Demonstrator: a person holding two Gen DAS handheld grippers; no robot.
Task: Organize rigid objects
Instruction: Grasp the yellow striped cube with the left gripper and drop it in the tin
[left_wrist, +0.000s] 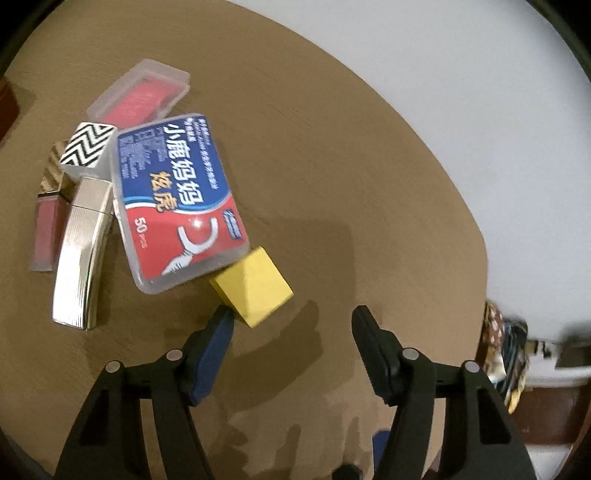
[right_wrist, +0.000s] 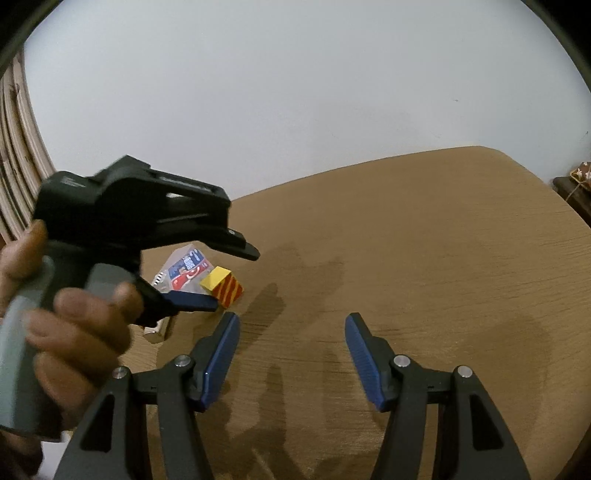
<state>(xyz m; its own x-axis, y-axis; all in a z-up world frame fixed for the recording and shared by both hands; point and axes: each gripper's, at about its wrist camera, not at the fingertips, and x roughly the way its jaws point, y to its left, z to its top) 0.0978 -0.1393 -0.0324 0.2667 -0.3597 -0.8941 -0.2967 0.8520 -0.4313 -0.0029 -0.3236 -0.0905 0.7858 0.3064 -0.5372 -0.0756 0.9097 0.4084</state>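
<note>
A yellow block (left_wrist: 253, 286) with red-striped sides (right_wrist: 223, 286) lies on the brown table (left_wrist: 351, 177), touching a corner of a blue and red floss pick box (left_wrist: 177, 199). My left gripper (left_wrist: 291, 317) points down at the table, open, and its left fingertip (left_wrist: 221, 317) rests against the block's near corner. The other finger stands well to the right of the block. In the right wrist view the left gripper (right_wrist: 234, 278), held by a hand (right_wrist: 74, 332), straddles the block without pressing it. My right gripper (right_wrist: 291, 319) hovers open and empty nearer the table's front.
Left of the floss box lie a ribbed silver case (left_wrist: 83, 254), a black and white zigzag box (left_wrist: 86, 147), a clear box with red contents (left_wrist: 142, 92) and a red packet (left_wrist: 46, 236). The white wall runs behind the table. Colourful clutter (left_wrist: 509, 350) sits off the table's right edge.
</note>
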